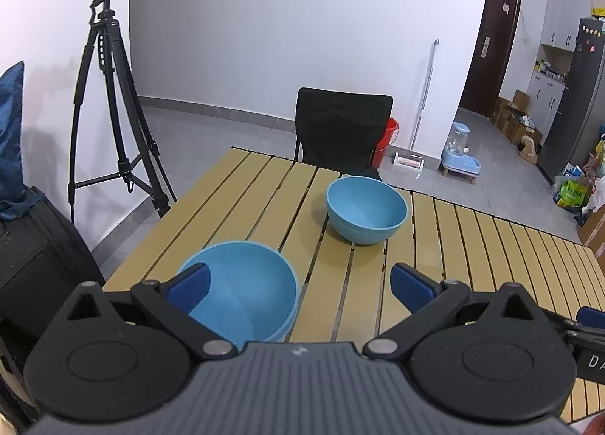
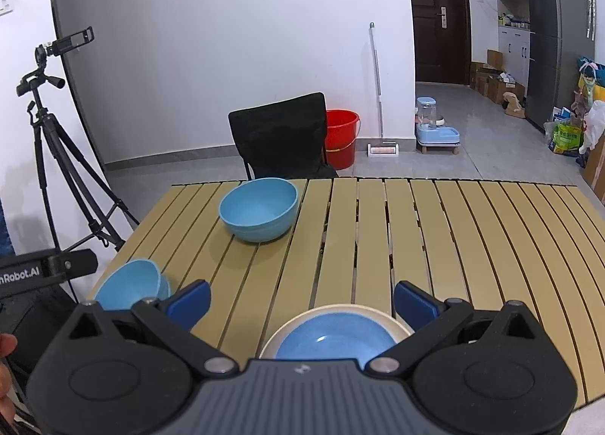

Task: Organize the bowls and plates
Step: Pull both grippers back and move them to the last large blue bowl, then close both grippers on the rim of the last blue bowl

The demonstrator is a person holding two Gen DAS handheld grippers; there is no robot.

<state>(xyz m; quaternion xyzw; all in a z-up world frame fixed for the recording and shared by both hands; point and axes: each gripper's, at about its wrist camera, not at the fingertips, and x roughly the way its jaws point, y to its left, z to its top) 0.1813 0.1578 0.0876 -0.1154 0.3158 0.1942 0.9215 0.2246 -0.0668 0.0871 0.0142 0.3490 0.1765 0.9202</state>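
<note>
Bowls and plates are being found spread over the slatted table [image 2: 453, 238]. Nearest the right gripper [image 2: 301, 297] — its jaws spread wide and empty — a blue plate [image 2: 336, 340] is being carried inside a cream plate [image 2: 397, 317]. The left gripper [image 1: 298, 281], also wide open and empty, is being held above the near bowl stack [image 1: 242, 283] at the table's left corner; two nested bowls are being suggested by the doubled rim. Further off, the far bowl [image 2: 259, 208] is sitting alone by the black chair [image 2: 280, 136]. All look light, rigid and smooth — likely slippery, so the rim is judged the best hold.
</note>
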